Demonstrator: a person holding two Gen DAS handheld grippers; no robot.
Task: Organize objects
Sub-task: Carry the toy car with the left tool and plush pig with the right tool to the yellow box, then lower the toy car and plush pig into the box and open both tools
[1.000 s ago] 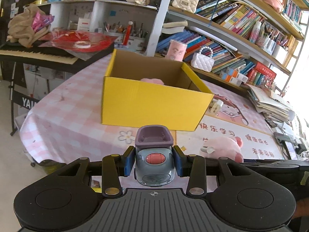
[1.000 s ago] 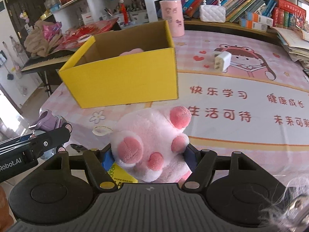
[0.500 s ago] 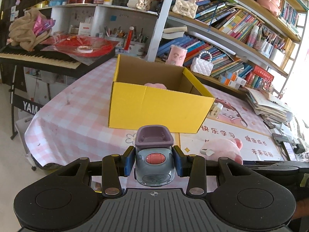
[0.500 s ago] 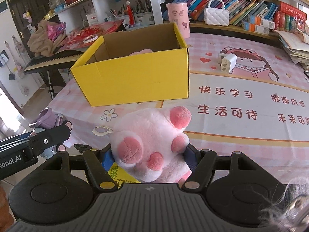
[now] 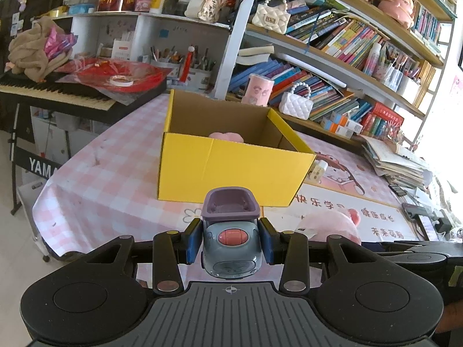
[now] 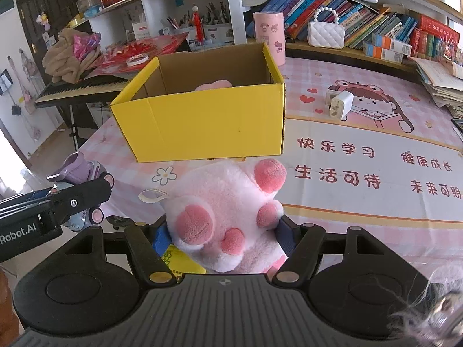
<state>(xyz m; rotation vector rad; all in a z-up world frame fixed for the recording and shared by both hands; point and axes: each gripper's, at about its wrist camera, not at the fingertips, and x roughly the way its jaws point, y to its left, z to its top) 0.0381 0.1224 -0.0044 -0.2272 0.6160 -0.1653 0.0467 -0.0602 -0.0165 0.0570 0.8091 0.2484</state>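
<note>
A yellow cardboard box (image 5: pixel 231 170) stands open on the pink checked table, with a pink plush item (image 5: pixel 227 137) inside; it also shows in the right wrist view (image 6: pixel 202 124). My left gripper (image 5: pixel 230 244) is shut on a grey and purple toy car (image 5: pixel 230 237), held short of the box's near wall. My right gripper (image 6: pixel 222 234) is shut on a pink and white plush paw (image 6: pixel 228 205), held in front of the box. The left gripper with the car (image 6: pixel 78 188) shows at the left of the right wrist view.
A white charger plug (image 6: pixel 340 105) lies on the cartoon mat to the right of the box. A pink cylinder cup (image 6: pixel 269 36) and white handbag (image 6: pixel 325 33) stand behind it. Bookshelves line the back; a keyboard piano (image 5: pixel 58 95) is at the left.
Both grippers have pulled back and risen a little from the box, which now looks smaller and farther. Each still holds its object.
</note>
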